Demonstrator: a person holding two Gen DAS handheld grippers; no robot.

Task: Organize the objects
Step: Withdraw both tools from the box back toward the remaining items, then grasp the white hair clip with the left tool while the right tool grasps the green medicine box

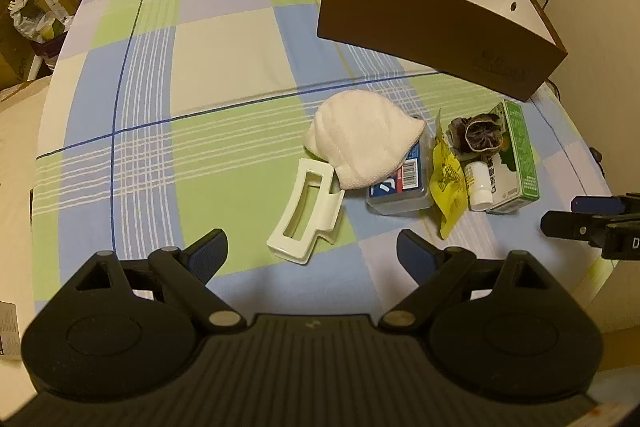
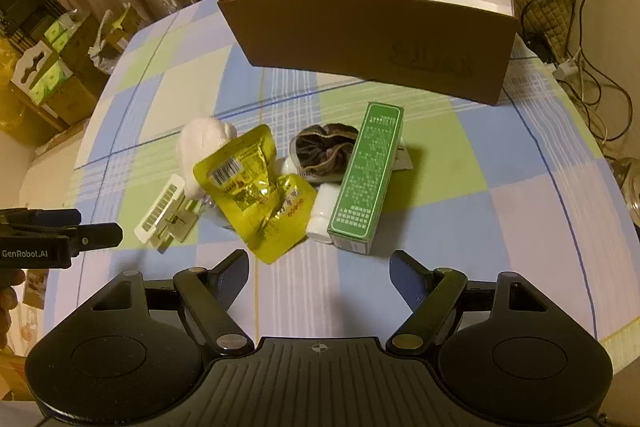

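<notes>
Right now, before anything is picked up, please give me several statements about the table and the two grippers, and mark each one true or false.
1. The brown box holds the green carton. False: the part of its white inside that shows is bare, and the green carton lies on the checked cloth.
2. Both grippers are open and hold nothing. True: left gripper, right gripper.
3. The white towel partly covers the blue packet. True.
4. The white hair claw is in the right gripper. False: it lies on the cloth, before the left gripper.
5. The small white bottle lies beside the green carton. True.
</notes>
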